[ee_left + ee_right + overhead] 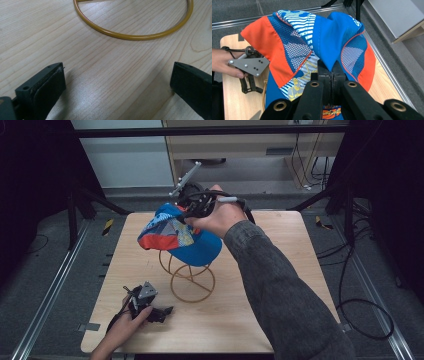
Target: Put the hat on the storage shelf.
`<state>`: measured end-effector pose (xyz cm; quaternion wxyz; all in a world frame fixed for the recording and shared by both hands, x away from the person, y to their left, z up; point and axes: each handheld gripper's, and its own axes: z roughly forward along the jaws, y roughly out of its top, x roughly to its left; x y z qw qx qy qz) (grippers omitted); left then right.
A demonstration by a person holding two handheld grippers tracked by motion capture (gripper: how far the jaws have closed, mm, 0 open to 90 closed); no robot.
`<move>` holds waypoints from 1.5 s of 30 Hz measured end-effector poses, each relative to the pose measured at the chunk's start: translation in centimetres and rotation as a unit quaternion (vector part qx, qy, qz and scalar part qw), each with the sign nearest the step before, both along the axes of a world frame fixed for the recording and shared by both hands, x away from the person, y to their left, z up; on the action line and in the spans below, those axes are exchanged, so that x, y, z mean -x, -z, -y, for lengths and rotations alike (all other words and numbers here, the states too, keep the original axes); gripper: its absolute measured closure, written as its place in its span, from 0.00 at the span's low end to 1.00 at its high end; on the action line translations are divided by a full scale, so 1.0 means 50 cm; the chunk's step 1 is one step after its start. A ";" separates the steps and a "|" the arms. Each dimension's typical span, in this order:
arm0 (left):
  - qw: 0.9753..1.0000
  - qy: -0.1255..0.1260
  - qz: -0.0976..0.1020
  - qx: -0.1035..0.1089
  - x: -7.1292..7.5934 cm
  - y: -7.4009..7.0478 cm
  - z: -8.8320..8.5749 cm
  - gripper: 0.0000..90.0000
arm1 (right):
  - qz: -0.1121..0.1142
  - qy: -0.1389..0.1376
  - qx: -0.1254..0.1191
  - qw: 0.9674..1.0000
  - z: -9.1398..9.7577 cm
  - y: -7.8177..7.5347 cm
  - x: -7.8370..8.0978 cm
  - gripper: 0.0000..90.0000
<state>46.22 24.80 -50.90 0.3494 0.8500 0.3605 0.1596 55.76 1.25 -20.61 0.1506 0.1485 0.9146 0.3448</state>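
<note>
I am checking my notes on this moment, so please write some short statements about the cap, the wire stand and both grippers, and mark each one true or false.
1. The right gripper is shut on the blue and orange mesh cap. True.
2. The left gripper holds the cap's brim. False: its jaws are open and empty, low over the light wooden table.
3. The yellow wire stand stands on the table. True.
4. The cap lies flat on the table. False: it is held up over the stand.

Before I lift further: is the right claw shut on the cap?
Shut on it: right claw has its jaws pressed together, pinching the cap fabric.
</note>
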 end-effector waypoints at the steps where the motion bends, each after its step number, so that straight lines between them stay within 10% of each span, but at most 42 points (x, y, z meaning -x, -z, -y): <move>1: 1.000 0.000 0.000 0.000 0.000 0.000 0.000 0.00 | 0.000 0.000 0.000 1.000 0.000 0.001 -0.001 0.99; 45: 1.000 0.000 0.000 0.001 0.000 0.000 0.000 0.00 | -0.028 -0.014 0.006 0.999 -0.043 0.050 -0.013 0.92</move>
